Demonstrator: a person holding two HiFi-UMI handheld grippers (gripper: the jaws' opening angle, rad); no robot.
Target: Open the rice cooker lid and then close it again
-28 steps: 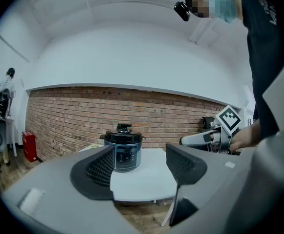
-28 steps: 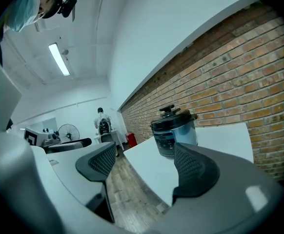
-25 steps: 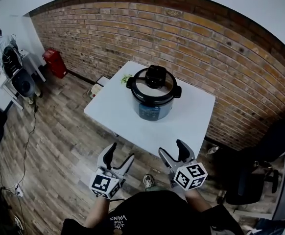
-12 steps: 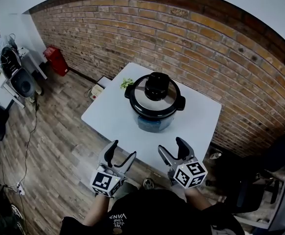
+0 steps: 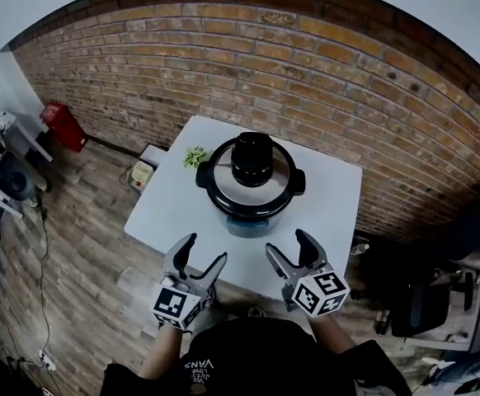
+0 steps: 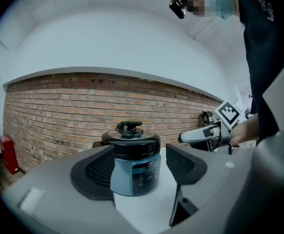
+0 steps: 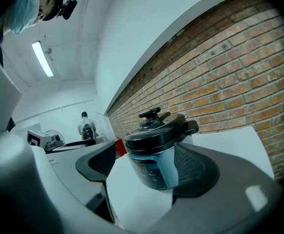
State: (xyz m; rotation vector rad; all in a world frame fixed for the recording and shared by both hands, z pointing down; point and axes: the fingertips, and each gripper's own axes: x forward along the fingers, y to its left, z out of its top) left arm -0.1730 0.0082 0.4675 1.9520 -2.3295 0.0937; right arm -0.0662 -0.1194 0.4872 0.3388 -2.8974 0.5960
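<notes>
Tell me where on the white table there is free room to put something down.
The white square table is bare left of the round black and blue rice cooker, up to the left edge, and right of it, up to the edge by the brick wall. The back left is tighter: a small green object lies near the cooker.

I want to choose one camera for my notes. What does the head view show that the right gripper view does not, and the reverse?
Only the head view: the wooden floor and a green sprig on the white table near the rice cooker. Only the right gripper view: a ceiling light and a person standing far off. Both: the rice cooker, lid shut, on that table by the brick wall.
</notes>
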